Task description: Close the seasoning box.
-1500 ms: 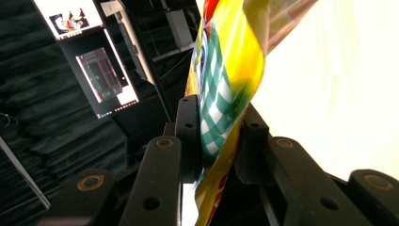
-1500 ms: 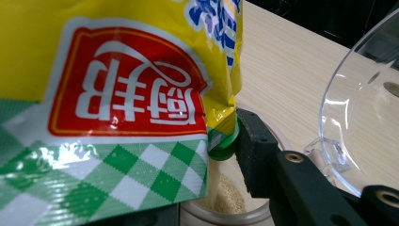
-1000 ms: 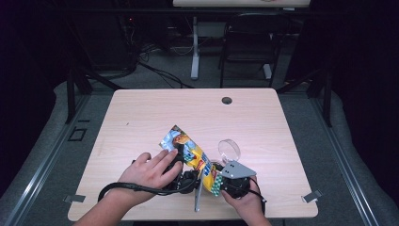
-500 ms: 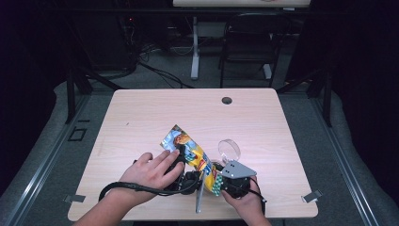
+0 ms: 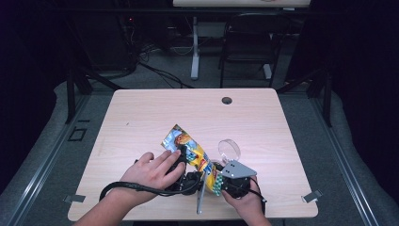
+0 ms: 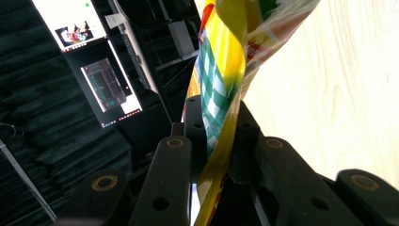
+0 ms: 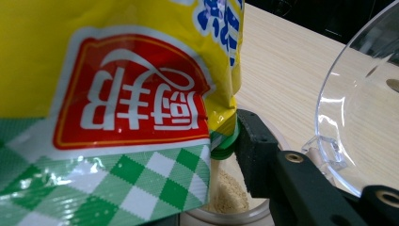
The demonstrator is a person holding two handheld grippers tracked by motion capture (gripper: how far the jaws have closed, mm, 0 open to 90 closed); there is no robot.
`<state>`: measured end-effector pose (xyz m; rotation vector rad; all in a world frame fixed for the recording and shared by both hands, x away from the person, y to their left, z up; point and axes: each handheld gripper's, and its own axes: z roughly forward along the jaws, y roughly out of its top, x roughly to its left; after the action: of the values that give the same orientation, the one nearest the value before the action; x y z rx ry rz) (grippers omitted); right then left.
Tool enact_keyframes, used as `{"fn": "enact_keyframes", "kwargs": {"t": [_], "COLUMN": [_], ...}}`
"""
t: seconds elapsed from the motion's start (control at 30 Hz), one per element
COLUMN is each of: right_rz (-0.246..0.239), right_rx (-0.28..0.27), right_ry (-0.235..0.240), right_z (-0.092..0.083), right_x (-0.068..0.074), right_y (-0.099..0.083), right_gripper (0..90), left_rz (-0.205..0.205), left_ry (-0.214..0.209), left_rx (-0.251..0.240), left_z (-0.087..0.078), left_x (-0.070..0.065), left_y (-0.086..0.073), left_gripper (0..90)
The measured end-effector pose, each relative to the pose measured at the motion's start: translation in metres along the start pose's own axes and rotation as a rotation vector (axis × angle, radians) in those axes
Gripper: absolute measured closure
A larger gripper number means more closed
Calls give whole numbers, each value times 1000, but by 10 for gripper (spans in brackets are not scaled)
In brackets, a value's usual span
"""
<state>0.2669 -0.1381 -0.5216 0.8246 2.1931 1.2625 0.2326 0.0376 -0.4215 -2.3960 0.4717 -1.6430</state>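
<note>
Fingers (image 6: pixel 195 125) pinch seasoning bag (image 6: pixel 221 70) (green-checked edge)

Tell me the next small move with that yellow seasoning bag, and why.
Probably tip the bag a bit steeper. The left tongs, which have just been closing, pinch it; its corner hangs over the clear container in the right tongs, which holds only a little powder.

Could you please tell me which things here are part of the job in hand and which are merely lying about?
In the job:
- yellow packet, pinched in the left gripper
- clear jar holding beige powder, at the right gripper
- jar's open clear lid

Lying about:
- dark grommet in the table
- chair behind
</note>
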Motion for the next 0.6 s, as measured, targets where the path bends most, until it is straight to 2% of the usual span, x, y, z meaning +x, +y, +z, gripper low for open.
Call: {"fn": "enact_keyframes", "kwargs": {"t": [0.3, 0.6], "right_rz": [2, -1], "right_rx": [-3, -2], "right_ry": [1, 3], "right_z": [0, 0], "right_x": [0, 1], "right_y": [0, 0], "right_gripper": [710, 710], "left_rz": [8, 14], "left_ry": [-9, 2], "left_rx": [-2, -18], "left_z": [-2, -4], "left_x": [2, 0], "left_y": [1, 2], "left_gripper": [827, 859]}}
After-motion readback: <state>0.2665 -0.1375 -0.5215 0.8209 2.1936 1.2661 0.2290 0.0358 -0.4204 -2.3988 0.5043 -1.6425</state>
